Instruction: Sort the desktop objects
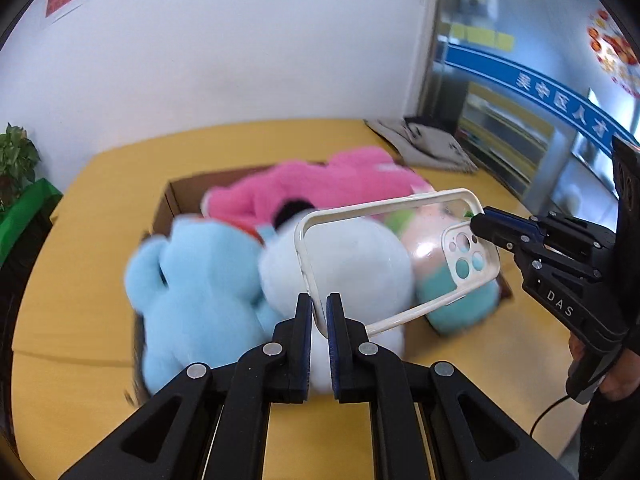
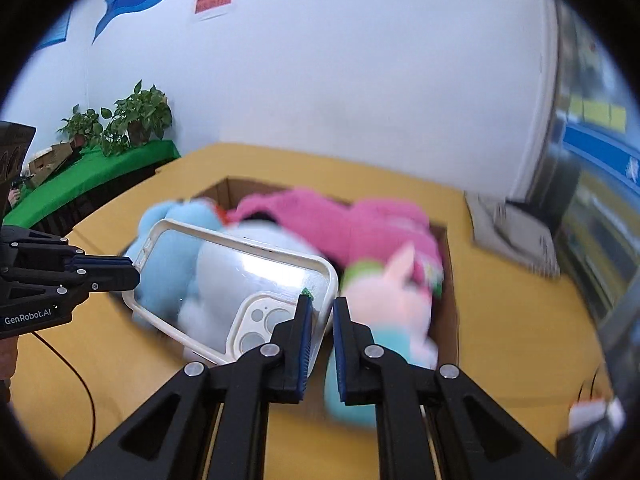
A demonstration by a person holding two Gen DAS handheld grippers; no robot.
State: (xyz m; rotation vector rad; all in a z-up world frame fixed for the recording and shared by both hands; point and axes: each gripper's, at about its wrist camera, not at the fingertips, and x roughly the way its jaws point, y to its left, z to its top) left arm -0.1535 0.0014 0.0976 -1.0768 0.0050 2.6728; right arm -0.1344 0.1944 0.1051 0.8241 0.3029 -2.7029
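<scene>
Phone case [image 1: 360, 264], clear in its back panel with a cream-white bumper rim, hangs in the air between the two grippers, above the cardboard box [image 1: 176, 196] that stands on the yellow table [image 1: 80, 280]. The box is full of plush toys: a light blue one [image 1: 200, 292] at its left end, a pink one [image 1: 320, 184] along its far side, a white one under the case, and a pale pink and teal one [image 2: 392, 304] at its right end.

The left gripper [image 1: 319, 312] has its jaws closed on the rim at the plain end of the case. The right gripper [image 2: 320, 320] has its jaws closed on the rim at the end with the camera cut-outs. Both hold only the thin edge, so the case is carried like a small tray, tilted, over the toys.

I judge the case to be very light and a little flexible. The bumper seems to be soft plastic or rubber, so it gives some friction to the pads, but the clear back looks glossy and slippery. It is not fragile like glass, yet a strong pull from both ends could bend or twist it. The best place to hold is the raised rim, near a corner where it is stiffest, and not the smooth panel. One firm pinch is probably enough for such a weight.

The background is blurred, so small details of the toys cannot be told.
</scene>
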